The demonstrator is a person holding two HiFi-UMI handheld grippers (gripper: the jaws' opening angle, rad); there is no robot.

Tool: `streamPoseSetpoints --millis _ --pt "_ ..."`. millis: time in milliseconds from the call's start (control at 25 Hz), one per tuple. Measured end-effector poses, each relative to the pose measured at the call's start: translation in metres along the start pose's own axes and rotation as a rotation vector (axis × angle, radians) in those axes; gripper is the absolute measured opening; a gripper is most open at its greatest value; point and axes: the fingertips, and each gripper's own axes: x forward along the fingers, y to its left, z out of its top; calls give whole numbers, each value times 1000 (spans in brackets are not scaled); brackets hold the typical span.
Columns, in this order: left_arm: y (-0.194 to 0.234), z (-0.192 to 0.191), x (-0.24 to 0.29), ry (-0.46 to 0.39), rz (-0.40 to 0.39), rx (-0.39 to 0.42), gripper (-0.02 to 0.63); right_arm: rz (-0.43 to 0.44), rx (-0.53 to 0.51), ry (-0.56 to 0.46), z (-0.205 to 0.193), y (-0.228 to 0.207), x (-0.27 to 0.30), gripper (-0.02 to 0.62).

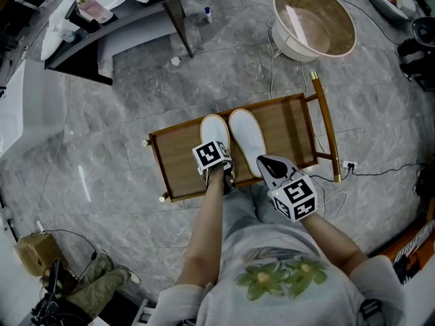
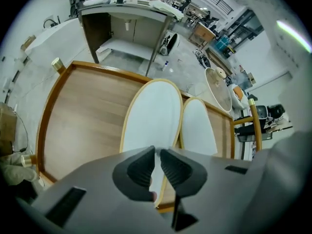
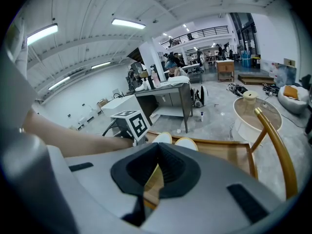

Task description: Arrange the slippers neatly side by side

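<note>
Where the slippers lie: both on the seat of the bench [image 1: 292, 124], toes to twelve o'clock, heels to six o'clock, the long sides just beside each other.
Left slipper [image 1: 214, 131]: a long oval with a flat, smooth white face and a thin tan edging.
Right slipper [image 1: 247, 138]: same shape and material, at three o'clock of the left slipper.
Left tongs [image 2: 157, 150]: ribbed black pads closed on the heel edge of the left slipper, pointing steeply down. The marker cube [image 1: 213, 155] covers that heel in the head view.
Right tongs [image 3: 158, 146]: closed, tips together, nothing between them. They hang over the heel of the right slipper; whether they touch it I cannot tell.
Bench: brown varnished wood with visible grain, a raised rim, and a round rail [image 1: 326, 124] with brass-coloured caps at three o'clock.
Floor [image 1: 102, 148]: glossy grey stone with pale veins.
Around: a round cream basin [image 1: 315, 20] at one o'clock, a grey desk [image 1: 109, 19] at eleven o'clock, an olive bag [image 1: 102, 280] at seven o'clock, and a white socket strip [image 1: 351, 165] with cable at four o'clock.
</note>
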Motion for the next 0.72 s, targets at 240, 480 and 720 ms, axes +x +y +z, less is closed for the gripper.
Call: streamPoseSetpoints --millis 240,480,720 --pt "-7 -3 8 10 -15 -36 48 -3 5 1 -3 -3 -3 6" --pt "-12 -6 12 13 -60 -91 48 -4 8 5 -6 -4 -5 6" --pt "-19 -9 13 11 -102 -98 51 -2 8 3 -6 -3 -7 6"
